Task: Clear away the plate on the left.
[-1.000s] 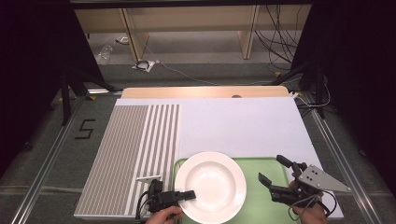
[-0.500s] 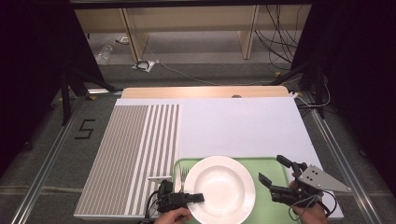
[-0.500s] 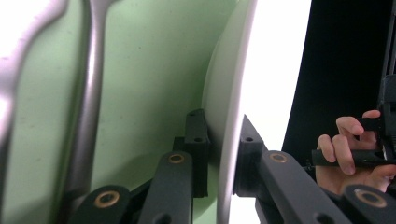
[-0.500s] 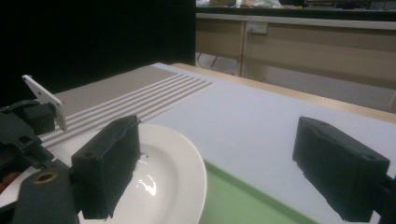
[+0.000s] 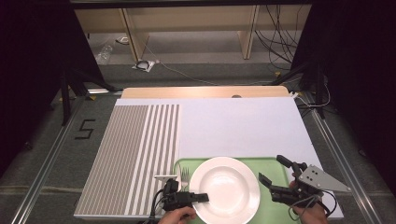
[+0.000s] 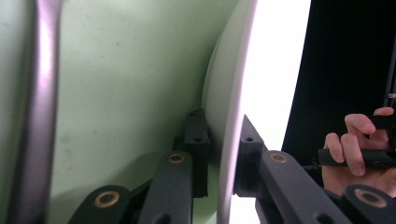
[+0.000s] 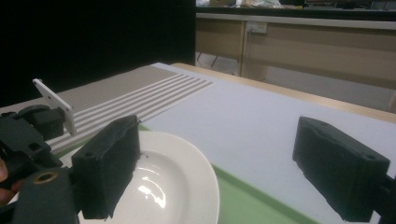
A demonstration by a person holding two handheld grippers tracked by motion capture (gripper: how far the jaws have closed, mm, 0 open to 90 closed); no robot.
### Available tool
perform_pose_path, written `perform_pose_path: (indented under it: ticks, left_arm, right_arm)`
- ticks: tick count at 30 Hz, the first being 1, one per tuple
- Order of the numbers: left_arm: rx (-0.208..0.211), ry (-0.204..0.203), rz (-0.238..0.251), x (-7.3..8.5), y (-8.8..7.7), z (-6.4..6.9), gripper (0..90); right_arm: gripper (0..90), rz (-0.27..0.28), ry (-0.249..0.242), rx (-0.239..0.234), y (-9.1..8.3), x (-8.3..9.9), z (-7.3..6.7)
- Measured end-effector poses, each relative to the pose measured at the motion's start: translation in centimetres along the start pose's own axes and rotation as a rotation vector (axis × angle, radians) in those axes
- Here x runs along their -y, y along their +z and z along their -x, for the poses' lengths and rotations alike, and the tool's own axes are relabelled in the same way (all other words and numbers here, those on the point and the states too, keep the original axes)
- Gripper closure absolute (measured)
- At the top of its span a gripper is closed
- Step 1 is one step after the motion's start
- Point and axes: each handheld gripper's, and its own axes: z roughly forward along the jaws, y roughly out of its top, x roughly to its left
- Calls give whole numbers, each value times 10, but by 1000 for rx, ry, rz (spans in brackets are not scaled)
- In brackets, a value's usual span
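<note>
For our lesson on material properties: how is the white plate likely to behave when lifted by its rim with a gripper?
The white plate looks like glazed ceramic, so probably stiff and breakable if dropped. Its glossy surface may be slippery under the left gripper, which pinches only the rim. Held at one edge over the green tray, it would likely sag downward.

Plate [image 5: 225,189] on tray [image 5: 275,169]; fork [image 5: 185,175] lies left of plate.

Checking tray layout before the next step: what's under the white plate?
The green tray lies under the white plate; the left gripper clamps the plate's rim. A fork lies on the tray beside the plate. Whatever is beneath the plate's middle is covered.
</note>
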Motion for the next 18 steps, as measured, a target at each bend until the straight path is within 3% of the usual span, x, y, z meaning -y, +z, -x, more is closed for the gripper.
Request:
perform_pose_path:
  ticks: [12,18]
  left_arm:
    - [15,-21,-27,2,4,-1,784]
    - [7,-6,-32,3,4,0,773]
  right_arm:
    - [158,0,-1,0,0,0,0]
    - [157,-1,1,-1,0,0,0]
